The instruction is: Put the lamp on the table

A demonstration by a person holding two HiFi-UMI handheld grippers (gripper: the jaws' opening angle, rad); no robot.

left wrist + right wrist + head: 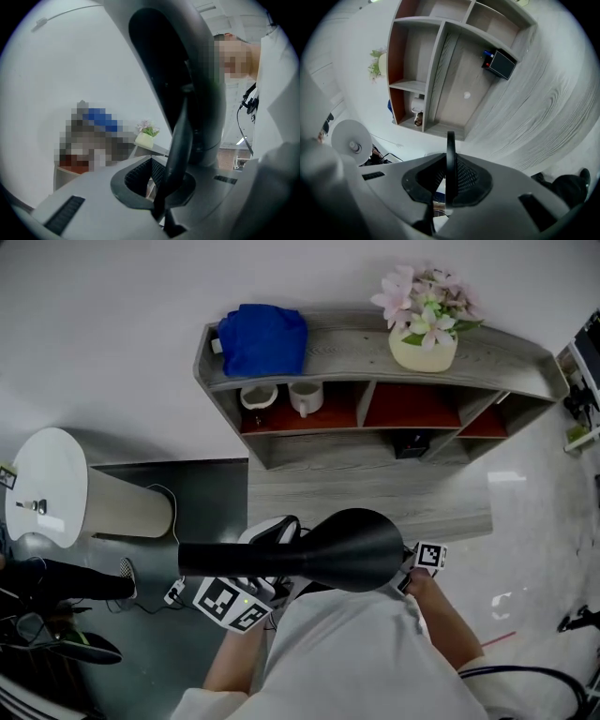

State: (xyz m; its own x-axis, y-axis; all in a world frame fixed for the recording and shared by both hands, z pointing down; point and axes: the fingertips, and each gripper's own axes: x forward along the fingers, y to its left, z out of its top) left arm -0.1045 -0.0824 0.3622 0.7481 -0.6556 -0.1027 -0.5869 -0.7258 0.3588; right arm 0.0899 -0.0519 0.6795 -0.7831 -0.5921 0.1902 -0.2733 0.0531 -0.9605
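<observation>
- Left gripper [161, 187]: the jaws are fully closed on a thin black edge of the lamp [347, 547]. That edge runs up and away from the jaws. The lamp's dark body fills the space just beyond the jaw tips.
- Lamp: it is carried in the air between the two grippers, close to the person's chest. It is tipped on its side, with the narrow neck pointing past the left jaws and the wide bell toward the right jaws. It does not rest on anything.
- Handling, as a judgement:
  - The shell looks rigid and smooth, so it will not deform in the jaws but may slip.
  - The rim is thin, so each grip has only a narrow bite.
  - The long neck puts the weight off-centre, so expect the lamp to swing if one grip loosens.
  - The weight looks moderate, and two grips suit it.
  - Recommended hold: one jaw pair on the rim of the bell and the other near the neck. Keep both closed until the lamp stands.
- Right gripper [450, 180]: the jaws are almost closed, clamped on a thin black rim of the lamp that stands upright between the pads.
- Table [375, 498]: the bare grey wood surface lies ahead of and below both jaw pairs. A shelf unit [375, 343] stands at its far side.
</observation>
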